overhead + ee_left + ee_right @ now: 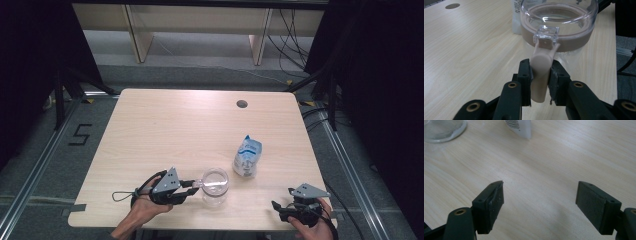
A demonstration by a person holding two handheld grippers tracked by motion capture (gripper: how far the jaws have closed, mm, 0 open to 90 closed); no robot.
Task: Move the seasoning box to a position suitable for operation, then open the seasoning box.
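A clear jar (215, 186) with a beige rim band and a clear hinged lid stands near the table's front edge. A beige clasp lever (540, 72) sticks out of the jar (560, 23) toward my left gripper (540, 75), which is shut on it from the left. In the high view that left gripper (192, 186) lies level against the jar's left side. A blue and white pouch (247, 156) stands just right of the jar. Down at the front right corner my right gripper (281, 206) rests with its jaws wide apart, and between them my right gripper (540, 200) has nothing but bare wood.
The light wooden table (165, 130) has a round cable hole (242, 104) at the back right. Black frame posts and cables flank the table on both sides. The jar's base (442, 130) and the pouch's corner (520, 127) sit at the top of the right gripper view.
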